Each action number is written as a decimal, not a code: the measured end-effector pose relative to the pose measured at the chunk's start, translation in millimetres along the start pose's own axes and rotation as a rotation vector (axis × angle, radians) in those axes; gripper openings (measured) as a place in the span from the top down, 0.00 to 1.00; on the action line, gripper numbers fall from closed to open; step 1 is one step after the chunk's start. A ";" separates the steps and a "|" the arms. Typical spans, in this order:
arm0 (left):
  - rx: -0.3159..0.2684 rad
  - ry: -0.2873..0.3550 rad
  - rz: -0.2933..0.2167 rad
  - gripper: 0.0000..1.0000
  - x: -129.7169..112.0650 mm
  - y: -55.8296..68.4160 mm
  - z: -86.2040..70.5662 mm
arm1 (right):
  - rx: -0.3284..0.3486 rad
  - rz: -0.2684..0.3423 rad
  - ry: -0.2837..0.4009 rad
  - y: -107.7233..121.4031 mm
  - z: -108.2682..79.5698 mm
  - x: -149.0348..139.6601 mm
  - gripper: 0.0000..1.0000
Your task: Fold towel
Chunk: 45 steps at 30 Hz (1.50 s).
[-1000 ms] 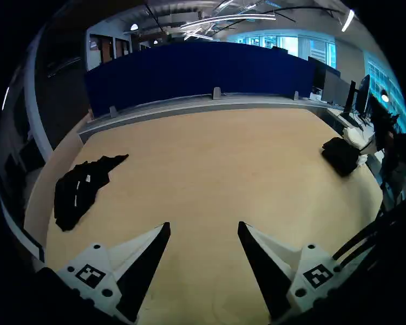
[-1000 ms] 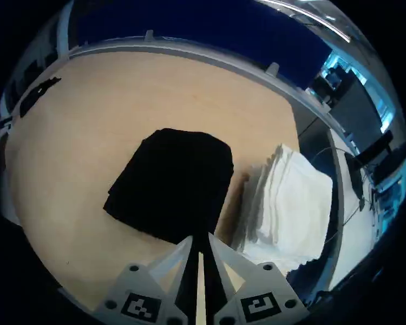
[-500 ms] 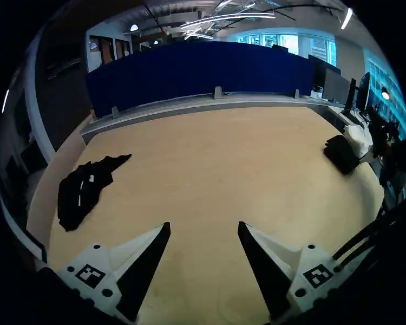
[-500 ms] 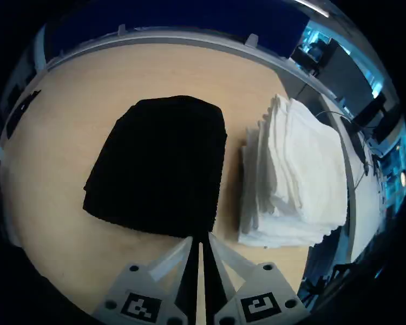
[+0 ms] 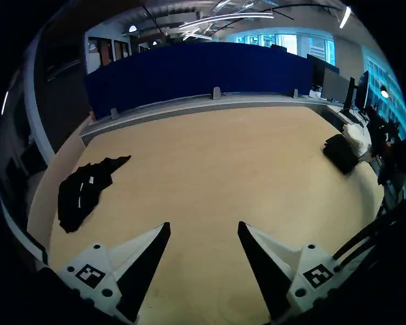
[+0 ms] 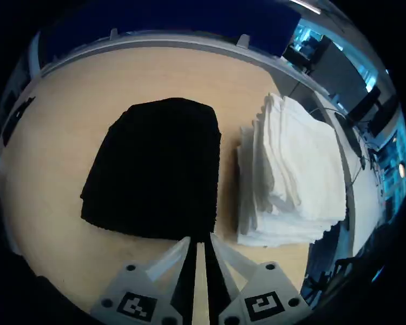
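A crumpled black towel (image 5: 86,189) lies on the wooden table (image 5: 219,162) at the far left in the left gripper view. My left gripper (image 5: 203,227) hovers open over bare table, well to the right of that towel, with nothing between its fingers. In the right gripper view a folded black towel stack (image 6: 157,168) lies just ahead of my right gripper (image 6: 200,241), which is shut with nothing in it. The same black stack (image 5: 341,153) sits at the table's far right in the left gripper view.
A pile of folded white towels (image 6: 295,173) stands right beside the black stack, near the table's edge. A blue partition (image 5: 203,70) runs along the back of the table. Monitors and chairs (image 5: 360,92) stand beyond the right end.
The right gripper swung toward the two stacks, so they now sit larger and more centred ahead of it. It stayed shut. The left gripper barely moved.
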<state>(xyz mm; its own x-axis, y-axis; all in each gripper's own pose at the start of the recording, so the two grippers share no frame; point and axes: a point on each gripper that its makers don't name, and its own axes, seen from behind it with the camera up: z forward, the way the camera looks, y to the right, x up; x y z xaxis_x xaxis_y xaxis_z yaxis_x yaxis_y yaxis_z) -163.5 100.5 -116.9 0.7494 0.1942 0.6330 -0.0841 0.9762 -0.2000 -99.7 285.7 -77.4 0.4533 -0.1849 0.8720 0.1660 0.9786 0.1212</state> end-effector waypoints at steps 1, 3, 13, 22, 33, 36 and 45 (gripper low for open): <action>-0.001 0.001 0.001 0.07 0.5 0.2 0.0 | 0.000 0.002 0.003 -0.1 -1.3 0.4 0.85; -0.002 0.003 0.002 0.08 1.6 0.5 0.1 | 0.000 0.006 0.010 -0.3 -4.2 1.2 0.76; -0.002 0.015 -0.008 0.07 4.9 -1.1 -0.5 | 0.000 0.013 0.048 -4.2 -20.1 1.1 0.30; -0.013 0.025 -0.006 0.08 4.7 1.8 -3.8 | 0.029 0.037 0.075 -19.4 -27.3 3.5 0.00; -0.016 0.043 -0.014 0.08 5.5 -1.7 -8.5 | 0.031 0.057 0.131 -36.0 -42.5 13.3 0.00; -0.017 0.052 -0.023 0.08 7.7 -2.2 -8.7 | 0.031 0.076 0.170 -43.5 -50.3 20.7 0.00; -0.021 0.077 -0.039 0.08 13.1 -6.0 -9.3 | 0.044 0.098 0.333 -76.7 -88.8 60.1 0.00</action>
<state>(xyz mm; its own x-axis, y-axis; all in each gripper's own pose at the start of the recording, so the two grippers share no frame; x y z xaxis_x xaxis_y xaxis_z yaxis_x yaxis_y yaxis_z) -147.1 96.3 -114.4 0.8000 0.1473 0.5817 -0.0406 0.9805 -0.1924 -7.5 191.6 -76.4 0.7274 -0.1016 0.6787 0.0725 0.9948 0.0712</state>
